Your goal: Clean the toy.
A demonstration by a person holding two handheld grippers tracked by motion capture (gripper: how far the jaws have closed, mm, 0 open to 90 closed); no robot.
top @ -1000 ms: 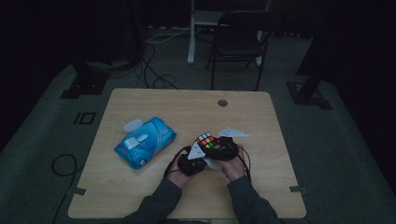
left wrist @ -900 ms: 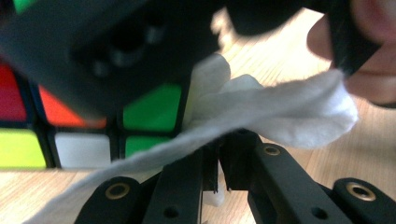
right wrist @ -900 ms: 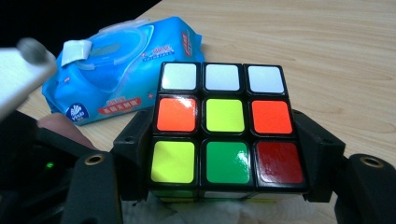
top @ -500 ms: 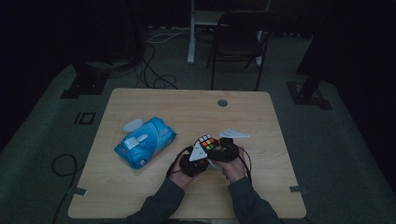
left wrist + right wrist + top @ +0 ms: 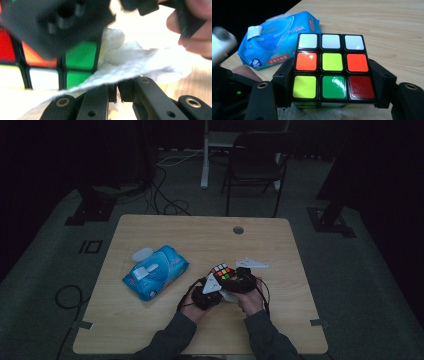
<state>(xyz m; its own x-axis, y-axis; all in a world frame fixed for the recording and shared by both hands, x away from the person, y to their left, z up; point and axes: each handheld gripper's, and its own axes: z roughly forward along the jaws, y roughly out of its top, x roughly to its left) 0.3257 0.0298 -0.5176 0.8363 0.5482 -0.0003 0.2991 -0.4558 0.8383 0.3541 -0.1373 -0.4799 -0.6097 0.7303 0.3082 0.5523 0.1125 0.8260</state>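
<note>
- My right gripper (image 5: pixel 332 100) is clamped on the Rubik's cube (image 5: pixel 332 72): in the right gripper view one black jaw presses each side of the cube, at its lower row of stickers.
- The face turned to that camera reads white, white, white along the top, then orange, yellow, orange, then yellow, green, red along the bottom.
- My left gripper (image 5: pixel 117 92) has its jaws drawn close together, pinching a white wipe (image 5: pixel 135 60) between them; in the left gripper view the tissue spreads out crumpled just above the jaw tips.
- In that view the wipe lies up against the cube (image 5: pixel 80 55), whose green, orange, red and white stickers sit right behind it, with part of my right gripper blurred across the top.
- A strip of the same white tissue shows under the cube along the bottom edge of the right gripper view.
- From the high view, the cube (image 5: pixel 223 271) is held between my two hands over the wooden table (image 5: pixel 200 235), near its front edge and a little right of centre.
- The left gripper (image 5: pixel 207 295) and the right gripper (image 5: pixel 242 281) are just beside each other there, almost touching.
- A blue pack of wet wipes (image 5: pixel 156 271) lies on the table to the left of my hands, apart from them, its flap lifted open.
</note>
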